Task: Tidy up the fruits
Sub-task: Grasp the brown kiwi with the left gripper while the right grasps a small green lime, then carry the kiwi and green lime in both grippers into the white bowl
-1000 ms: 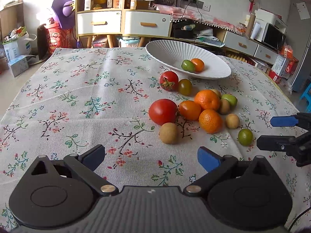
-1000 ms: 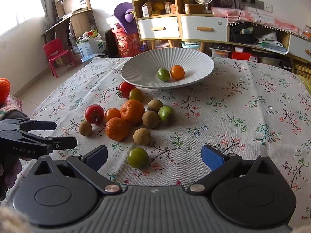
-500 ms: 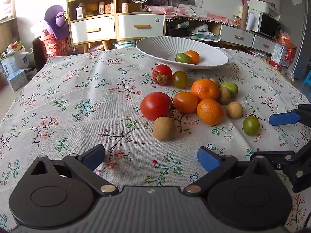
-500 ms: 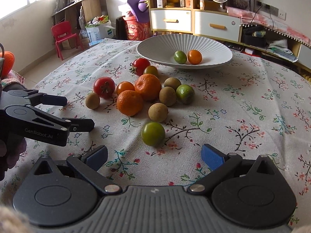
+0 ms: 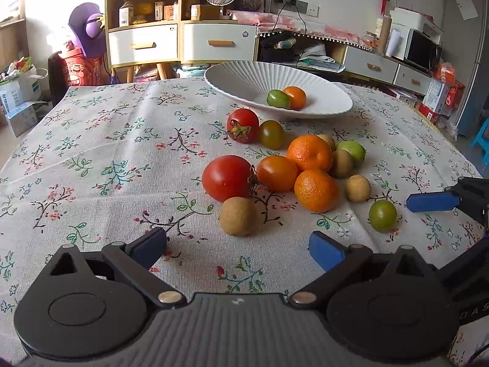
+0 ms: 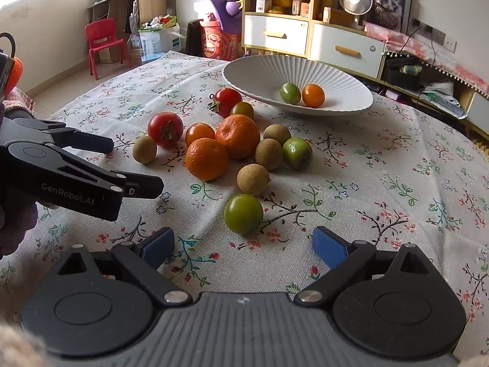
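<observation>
A white ribbed bowl (image 5: pixel 250 73) (image 6: pixel 266 70) at the table's far side holds a green fruit (image 5: pixel 278 99) and a small orange one (image 5: pixel 295 97). Several fruits lie in a cluster before it: tomatoes, oranges, brown kiwis and green fruits. My left gripper (image 5: pixel 238 246) is open and empty, just short of a brown kiwi (image 5: pixel 239 216), with a red tomato (image 5: pixel 227 178) behind. My right gripper (image 6: pixel 243 244) is open and empty, just short of a green fruit (image 6: pixel 243 213). Each gripper shows in the other's view, the left (image 6: pixel 122 165), the right (image 5: pixel 428 202).
The table has a floral cloth (image 5: pixel 91 153). Beyond it stand a shelf with drawers (image 5: pixel 180 39), a low cabinet with a microwave (image 5: pixel 421 49), boxes and a red child's chair (image 6: pixel 102 42).
Both grippers have moved forward and lower towards the fruit cluster. The kiwi and the green fruit now sit close before the open fingers. No fruit has moved.
</observation>
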A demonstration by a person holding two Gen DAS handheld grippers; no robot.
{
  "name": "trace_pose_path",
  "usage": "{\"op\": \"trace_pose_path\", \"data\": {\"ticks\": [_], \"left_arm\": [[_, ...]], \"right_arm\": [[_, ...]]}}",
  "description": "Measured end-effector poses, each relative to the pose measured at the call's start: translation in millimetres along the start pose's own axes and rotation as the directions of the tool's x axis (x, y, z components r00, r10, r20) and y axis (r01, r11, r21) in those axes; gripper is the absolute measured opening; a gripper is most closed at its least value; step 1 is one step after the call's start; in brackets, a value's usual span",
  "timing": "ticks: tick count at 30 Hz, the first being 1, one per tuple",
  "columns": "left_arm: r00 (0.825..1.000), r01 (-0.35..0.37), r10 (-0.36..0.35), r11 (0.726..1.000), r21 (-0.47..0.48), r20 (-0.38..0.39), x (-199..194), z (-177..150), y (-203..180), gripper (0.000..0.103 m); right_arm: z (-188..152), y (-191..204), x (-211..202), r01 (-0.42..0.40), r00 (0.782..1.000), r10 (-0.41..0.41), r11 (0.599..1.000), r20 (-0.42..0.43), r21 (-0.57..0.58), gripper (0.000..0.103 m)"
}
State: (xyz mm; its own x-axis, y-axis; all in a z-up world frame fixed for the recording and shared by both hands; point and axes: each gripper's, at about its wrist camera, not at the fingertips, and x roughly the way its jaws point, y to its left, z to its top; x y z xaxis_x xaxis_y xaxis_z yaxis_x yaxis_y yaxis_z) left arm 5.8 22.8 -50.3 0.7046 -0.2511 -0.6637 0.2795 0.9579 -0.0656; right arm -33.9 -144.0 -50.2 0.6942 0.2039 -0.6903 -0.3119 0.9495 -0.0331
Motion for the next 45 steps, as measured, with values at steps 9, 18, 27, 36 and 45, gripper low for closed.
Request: {"op": "trace_pose_path", "data": {"ticks": [9, 18, 27, 36, 45], "left_arm": [[0.999, 0.044, -0.044, 0.999, -0.028, 0.008, -1.2, 6.8, -0.3, 0.073], [0.998, 0.058, -0.058, 0.998, -0.038, 0.005, -1.3, 10.3, 1.4, 0.048], [0.999, 0.041, -0.041, 0.998, -0.044, 0.003, -0.8, 10.6, 4.3, 0.023], [1.0, 0.025, -0.025, 0.998, -0.056, 0.0, -1.6, 11.1, 3.6, 0.02], [0.999, 0.04, -0.041, 0.998, -0.058, -0.015, -2.8, 13.1, 3.1, 0.019]], "right_arm": [[4.6, -1.1, -1.3, -0.006, 1.0, 0.005, 1.0, 0.009, 0.008, 0.075], [6.3, 2.6, -3.2, -0.029, 1.0, 0.029, 1.0, 0.004, -0.01, 0.052], [8.3, 0.6, -3.4, -0.037, 0.999, 0.037, 0.999, 0.008, 0.004, 0.039], [12.1, -2.2, -2.2, -0.032, 0.999, 0.031, 0.999, 0.01, 0.016, 0.031], [15.4, -5.4, -3.1, -0.036, 0.999, 0.036, 0.999, 0.015, 0.028, 0.023]]}}
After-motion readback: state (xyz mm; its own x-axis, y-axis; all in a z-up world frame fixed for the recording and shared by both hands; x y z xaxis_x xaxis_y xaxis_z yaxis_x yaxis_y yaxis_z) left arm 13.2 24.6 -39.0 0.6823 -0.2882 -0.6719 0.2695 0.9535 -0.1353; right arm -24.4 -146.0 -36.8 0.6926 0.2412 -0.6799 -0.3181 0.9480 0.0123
